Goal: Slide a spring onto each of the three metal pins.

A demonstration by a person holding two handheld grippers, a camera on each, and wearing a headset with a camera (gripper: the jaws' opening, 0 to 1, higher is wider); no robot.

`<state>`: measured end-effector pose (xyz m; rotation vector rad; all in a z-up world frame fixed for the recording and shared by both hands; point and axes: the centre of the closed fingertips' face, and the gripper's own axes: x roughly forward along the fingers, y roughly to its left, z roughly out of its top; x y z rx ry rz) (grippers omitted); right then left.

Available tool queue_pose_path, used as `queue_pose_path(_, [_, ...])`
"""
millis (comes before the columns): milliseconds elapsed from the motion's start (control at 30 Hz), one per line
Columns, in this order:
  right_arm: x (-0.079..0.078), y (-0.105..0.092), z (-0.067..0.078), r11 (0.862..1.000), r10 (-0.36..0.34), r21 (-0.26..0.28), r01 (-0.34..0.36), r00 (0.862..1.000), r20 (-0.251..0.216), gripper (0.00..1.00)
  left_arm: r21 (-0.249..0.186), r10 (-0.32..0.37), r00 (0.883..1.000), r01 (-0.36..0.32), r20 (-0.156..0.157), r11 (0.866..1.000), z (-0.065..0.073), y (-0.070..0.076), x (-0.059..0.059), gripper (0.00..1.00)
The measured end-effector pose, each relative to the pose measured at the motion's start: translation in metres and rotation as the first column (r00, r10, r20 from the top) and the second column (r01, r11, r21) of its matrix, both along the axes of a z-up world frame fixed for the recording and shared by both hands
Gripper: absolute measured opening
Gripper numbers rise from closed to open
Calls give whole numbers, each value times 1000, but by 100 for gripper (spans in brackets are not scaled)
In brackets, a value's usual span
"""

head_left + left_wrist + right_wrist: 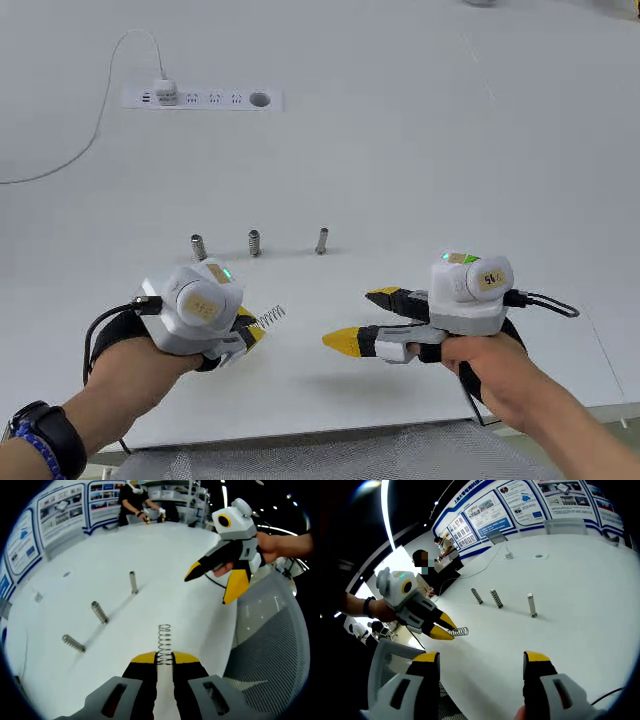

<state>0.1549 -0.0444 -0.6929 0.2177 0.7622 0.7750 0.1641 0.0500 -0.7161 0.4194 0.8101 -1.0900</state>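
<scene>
while left pin (198,246) and middle pin (254,242) already wear springs, third pin (322,240) stands bare on the surface (420,150). left gripper (163,659) fingers (145,658) pinched on one end of a spring (163,641), free length pointing forward, likely to thread over the pin. right gripper (348,317) fingers wide apart, empty, off to the side.
</scene>
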Motion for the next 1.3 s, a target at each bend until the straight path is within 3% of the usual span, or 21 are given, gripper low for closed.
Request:
queue_pose_path(333, [3, 25, 6, 998, 36, 41, -36, 999, 8, 65, -18, -10, 1000, 10, 23, 1000, 17, 4, -11, 10])
queue_pose_path(400, [3, 29, 8, 998, 36, 60, -37, 999, 8, 63, -18, -21, 999, 22, 28, 1000, 18, 3, -13, 10])
queue_pose_path(500, [1, 39, 16, 990, 18, 138, -16, 1000, -15, 54, -20, -40, 999, 41, 22, 999, 19, 1, -17, 10])
queue_pose_path(633, [-1, 44, 17, 987, 15, 159, -12, 1000, -17, 47, -29, -65, 998, 66, 24, 997, 21, -4, -24, 10])
queue_pose_path(833, [-8, 50, 15, 983, 13, 183, -4, 999, -45, 43, -41, -102, 994, 103, 28, 994, 24, -13, -30, 10])
queue_pose_path(1300, [-11, 50, 17, 967, -20, 251, 44, 995, -95, 25, -50, -184, 981, 187, 60, 981, 34, -27, -31, 10])
